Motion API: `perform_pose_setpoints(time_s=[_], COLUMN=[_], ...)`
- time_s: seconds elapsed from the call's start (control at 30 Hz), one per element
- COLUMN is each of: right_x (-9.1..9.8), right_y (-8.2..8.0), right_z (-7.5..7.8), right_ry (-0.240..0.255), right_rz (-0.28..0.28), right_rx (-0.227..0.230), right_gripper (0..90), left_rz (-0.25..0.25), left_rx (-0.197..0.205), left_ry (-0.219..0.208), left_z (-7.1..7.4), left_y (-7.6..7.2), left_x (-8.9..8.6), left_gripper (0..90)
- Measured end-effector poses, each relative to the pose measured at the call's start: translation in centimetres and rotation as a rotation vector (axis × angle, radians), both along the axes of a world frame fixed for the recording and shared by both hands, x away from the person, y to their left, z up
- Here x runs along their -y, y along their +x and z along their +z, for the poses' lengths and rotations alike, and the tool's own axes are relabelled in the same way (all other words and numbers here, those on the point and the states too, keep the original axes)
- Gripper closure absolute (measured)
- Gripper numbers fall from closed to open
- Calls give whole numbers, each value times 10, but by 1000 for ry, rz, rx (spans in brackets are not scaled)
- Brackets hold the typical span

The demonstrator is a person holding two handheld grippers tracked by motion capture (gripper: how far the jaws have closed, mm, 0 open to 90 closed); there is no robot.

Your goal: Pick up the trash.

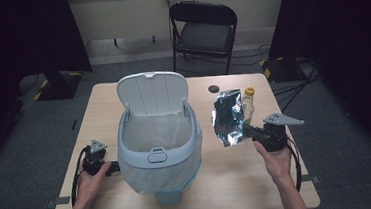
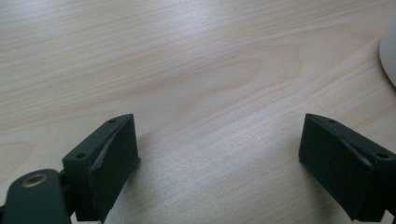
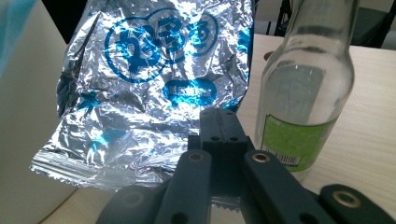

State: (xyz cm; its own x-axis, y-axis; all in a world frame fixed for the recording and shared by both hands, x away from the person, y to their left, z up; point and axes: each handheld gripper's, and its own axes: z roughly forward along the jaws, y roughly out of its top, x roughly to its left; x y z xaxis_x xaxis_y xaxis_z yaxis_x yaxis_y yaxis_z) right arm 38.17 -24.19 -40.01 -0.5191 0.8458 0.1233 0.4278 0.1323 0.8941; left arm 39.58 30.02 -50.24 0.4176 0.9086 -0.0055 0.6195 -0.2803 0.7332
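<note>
Crinkled silver foil bag with blue print (image 1: 229,118) hangs in the air above the pale wooden table (image 1: 229,176), pinched at its lower edge by the right gripper (image 1: 249,130), whose black jaws are pressed fully together on the foil. Just beside the bag stands a clear glass bottle with a green label and a yellow cap (image 1: 248,104). The bag is to the right of the light grey plastic bin with a raised lid (image 1: 156,132). The left gripper (image 1: 112,168) rests low beside the bin; its jaws stand wide apart and hold nothing.
</note>
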Motion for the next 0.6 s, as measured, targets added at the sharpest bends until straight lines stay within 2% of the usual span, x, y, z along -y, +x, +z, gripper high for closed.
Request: perform_pose_setpoints(time_s=[0.6], right_x=[1], right_y=[-11], right_z=[38], right_ry=[70], right_rz=[44], right_rx=[88], right_gripper=[900], left_rz=[0], left_rx=[0], left_ry=[3], left_z=[0], left_y=[0], left_x=[0], left_gripper=[113])
